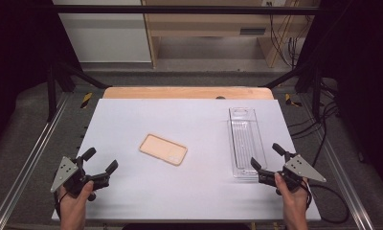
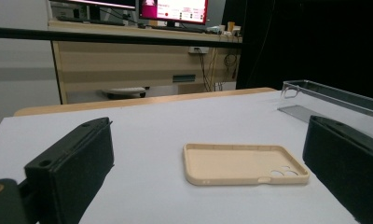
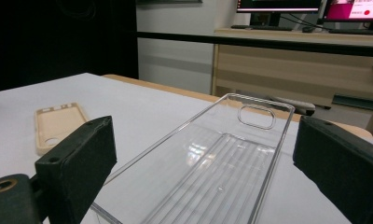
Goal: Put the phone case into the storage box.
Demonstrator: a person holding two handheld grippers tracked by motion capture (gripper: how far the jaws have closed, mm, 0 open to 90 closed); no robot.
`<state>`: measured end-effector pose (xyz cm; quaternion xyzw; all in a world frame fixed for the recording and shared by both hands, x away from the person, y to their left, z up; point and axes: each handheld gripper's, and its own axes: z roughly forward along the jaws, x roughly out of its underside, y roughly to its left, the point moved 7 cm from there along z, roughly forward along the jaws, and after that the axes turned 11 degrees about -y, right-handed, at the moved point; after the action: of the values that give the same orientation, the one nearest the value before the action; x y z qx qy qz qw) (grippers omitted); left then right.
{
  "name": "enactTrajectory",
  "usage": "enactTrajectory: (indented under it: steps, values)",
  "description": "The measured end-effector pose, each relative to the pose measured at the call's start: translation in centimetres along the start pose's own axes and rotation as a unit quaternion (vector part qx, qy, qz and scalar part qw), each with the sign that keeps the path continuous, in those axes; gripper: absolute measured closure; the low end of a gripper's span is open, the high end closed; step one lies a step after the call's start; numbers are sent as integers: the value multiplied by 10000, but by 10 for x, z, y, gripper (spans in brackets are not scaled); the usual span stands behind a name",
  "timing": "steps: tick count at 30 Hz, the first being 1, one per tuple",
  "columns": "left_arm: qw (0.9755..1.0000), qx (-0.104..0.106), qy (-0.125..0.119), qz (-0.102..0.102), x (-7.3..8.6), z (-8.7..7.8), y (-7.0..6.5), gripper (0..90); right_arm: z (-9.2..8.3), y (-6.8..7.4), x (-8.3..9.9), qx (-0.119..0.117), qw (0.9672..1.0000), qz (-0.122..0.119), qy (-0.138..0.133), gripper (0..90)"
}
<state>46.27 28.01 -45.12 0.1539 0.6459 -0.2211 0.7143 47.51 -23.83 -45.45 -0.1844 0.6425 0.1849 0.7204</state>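
Note:
A beige phone case [image 1: 163, 149] lies open side up near the middle of the white table [image 1: 132, 120], with its camera cutout toward the right. The left gripper view looks straight at the phone case [image 2: 244, 164], which lies a little beyond the jaws. My left gripper [image 1: 103, 160] rests at the front left, open and empty. A clear plastic tray [image 1: 245, 140] lies lengthwise at the right. My right gripper [image 1: 267, 155] is open at the tray's near end, its jaws standing either side of the clear tray [image 3: 222, 172]. The phone case [image 3: 56, 125] appears off to the left in the right gripper view.
The wooden edge [image 1: 187, 92] of the table runs along the far side. Metal frame rails [image 1: 31, 153] flank the table, and cables [image 1: 328, 191] trail at the right. A desk with monitors [image 2: 173, 9] stands beyond the table.

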Motion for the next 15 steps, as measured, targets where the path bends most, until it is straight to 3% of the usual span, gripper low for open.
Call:
enactTrajectory:
  steps: [11, 15]
  values:
    - [9993, 158, 328, -7, 6, 4, -16, 17, -8, -5, -1, 294, 9995, 15, -114, 44]
    - [9982, 242, 546, 26, 13, 15, -25, 17, -9, -6, -2, 355, 9993, 9, -125, 37]
